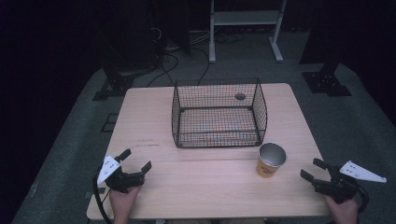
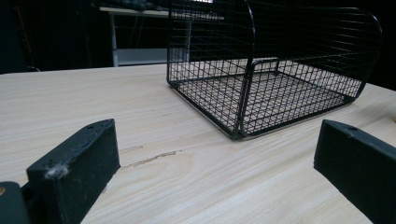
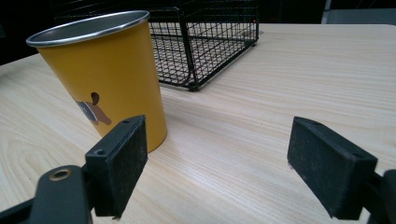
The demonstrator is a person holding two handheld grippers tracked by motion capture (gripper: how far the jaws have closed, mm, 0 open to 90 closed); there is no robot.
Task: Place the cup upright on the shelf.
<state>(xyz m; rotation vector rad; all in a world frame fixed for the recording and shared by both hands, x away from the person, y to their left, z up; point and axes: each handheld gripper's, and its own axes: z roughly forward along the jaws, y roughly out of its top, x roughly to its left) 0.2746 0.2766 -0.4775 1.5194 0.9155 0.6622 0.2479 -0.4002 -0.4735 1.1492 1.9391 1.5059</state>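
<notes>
An empty black wire basket (image 1: 219,114) stands on the wooden table (image 1: 205,182), toward its far middle. A yellow metal cup (image 1: 271,160) with a small printed figure stands upright just off the basket's near right corner. My left gripper (image 1: 136,160) rests open at the near left edge, facing the basket (image 2: 271,70). My right gripper (image 1: 314,170) is open at the near right edge. In the right gripper view the cup (image 3: 105,77) stands just beyond the left jaw, outside the gap, with the basket (image 3: 205,37) behind it.
A small dark hole (image 1: 240,96) marks the tabletop behind the basket. Beyond the table stand a white metal frame (image 1: 245,28), cables (image 1: 173,60) on the grey floor and dark stand bases (image 1: 327,84).
</notes>
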